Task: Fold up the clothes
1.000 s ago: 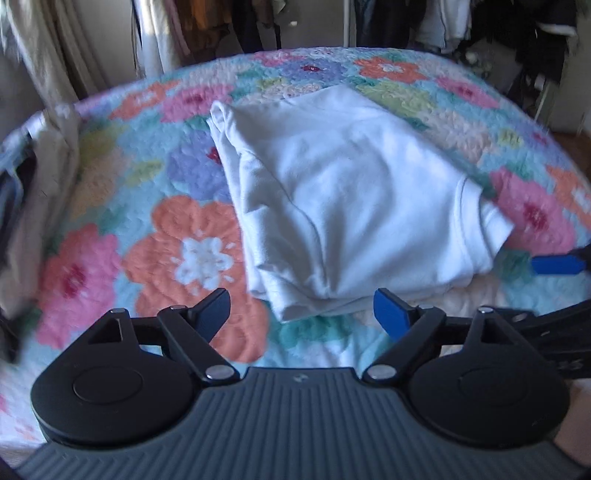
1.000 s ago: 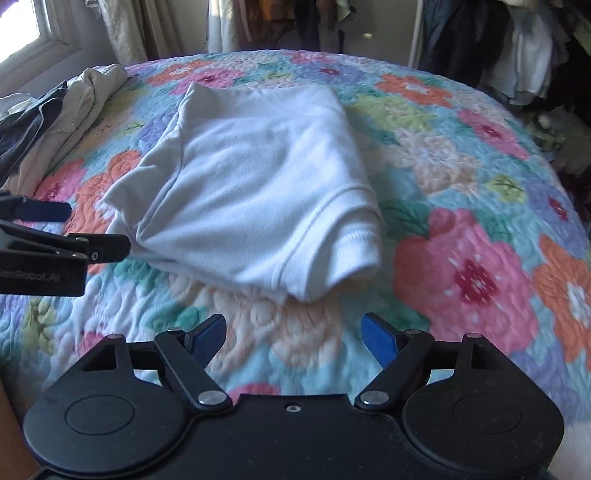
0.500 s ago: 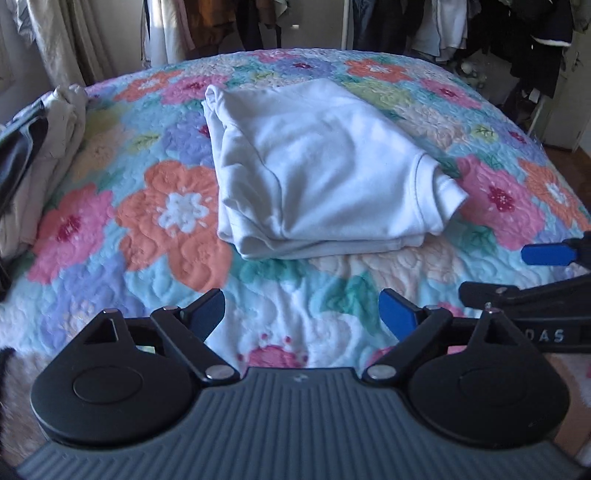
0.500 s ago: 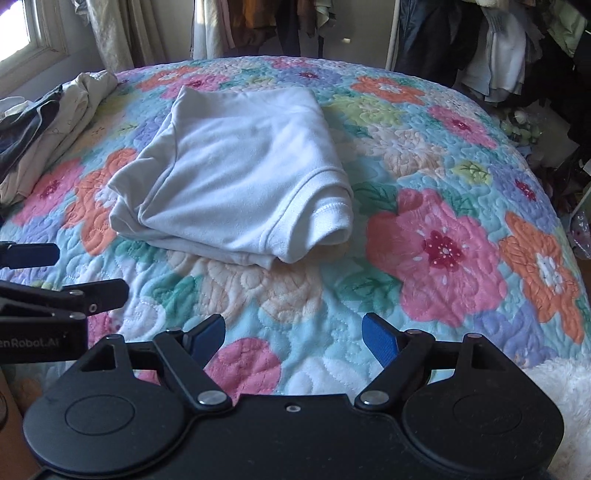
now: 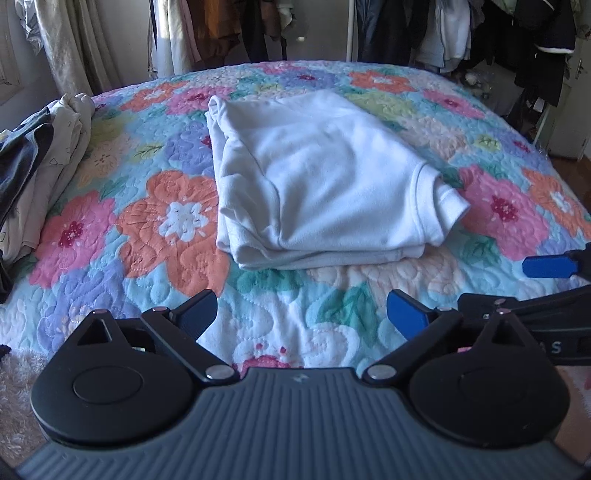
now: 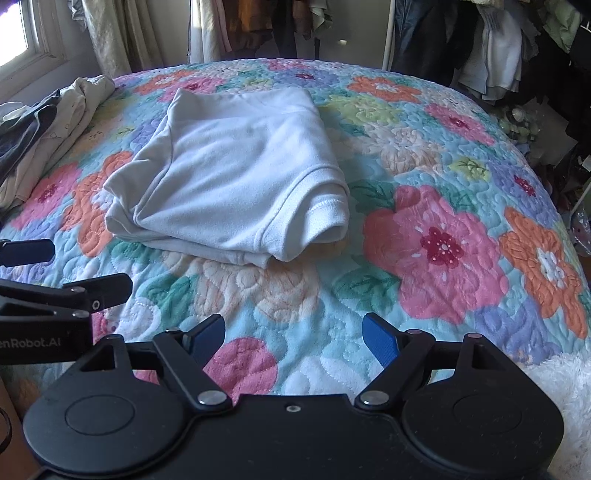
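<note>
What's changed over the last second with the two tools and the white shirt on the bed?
Both tools have pulled back from the folded white shirt: it looks smaller and farther in both views. The left tool and right tool were open and empty throughout; nothing was grasped or released. The shirt stays folded in place on the floral quilt, and the clothes pile looks unchanged.

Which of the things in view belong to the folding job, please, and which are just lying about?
Job in hand: folded white shirt; left gripper and right gripper, both open.

Lying about: floral quilt; heap of clothes; hanging clothes; curtain.
</note>
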`<state>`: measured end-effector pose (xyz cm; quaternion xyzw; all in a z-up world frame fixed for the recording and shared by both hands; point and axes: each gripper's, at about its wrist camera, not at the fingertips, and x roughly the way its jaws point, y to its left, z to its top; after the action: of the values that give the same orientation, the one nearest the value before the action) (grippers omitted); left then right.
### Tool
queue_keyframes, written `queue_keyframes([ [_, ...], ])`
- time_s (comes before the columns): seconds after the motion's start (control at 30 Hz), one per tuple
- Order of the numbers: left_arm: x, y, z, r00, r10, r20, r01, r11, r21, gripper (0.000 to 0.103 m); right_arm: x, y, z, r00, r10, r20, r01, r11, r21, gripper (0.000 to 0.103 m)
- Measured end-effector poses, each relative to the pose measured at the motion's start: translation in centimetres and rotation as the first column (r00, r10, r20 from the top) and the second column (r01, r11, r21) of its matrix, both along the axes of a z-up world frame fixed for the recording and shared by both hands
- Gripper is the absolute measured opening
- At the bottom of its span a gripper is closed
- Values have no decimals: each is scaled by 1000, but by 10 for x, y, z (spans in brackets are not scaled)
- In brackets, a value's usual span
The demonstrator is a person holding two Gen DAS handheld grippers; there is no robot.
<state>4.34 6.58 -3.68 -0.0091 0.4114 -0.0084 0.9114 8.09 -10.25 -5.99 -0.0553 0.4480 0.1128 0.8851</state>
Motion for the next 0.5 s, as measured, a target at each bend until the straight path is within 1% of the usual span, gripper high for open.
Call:
queue_keyframes([
  [0.13, 1, -1, 0, 1000, 9, -3, -9, 1000, 8, 103, 1, -2, 1, 1000, -9, 11, 9, 1000, 13, 85],
  [0.2, 1, -5, 0, 999, 31, 7, -31, 998, 49, 103, 0, -3, 3, 999, -18, 27, 18, 1000, 20, 85],
  [0.23, 3, -7, 0, 999, 35, 0, -35, 997, 71, 103, 1, -3, 3, 999, -22, 30, 21, 1000, 18, 85],
  [0.33, 9, -7, -3, 998, 47, -41, -45, 998, 44, 103, 2, -4, 2, 999, -33, 33, 33, 999, 10, 85],
  [0.4, 10, 0, -6, 996, 59, -67, -60, 998, -6, 103, 2, -5, 2, 999, -34, 31, 34, 999, 16, 85],
  [0.5, 12, 2, -8, 995, 66, -81, -67, 998, -11, 103, 2, -6, 2, 999, -32, 31, 31, 999, 24, 85],
])
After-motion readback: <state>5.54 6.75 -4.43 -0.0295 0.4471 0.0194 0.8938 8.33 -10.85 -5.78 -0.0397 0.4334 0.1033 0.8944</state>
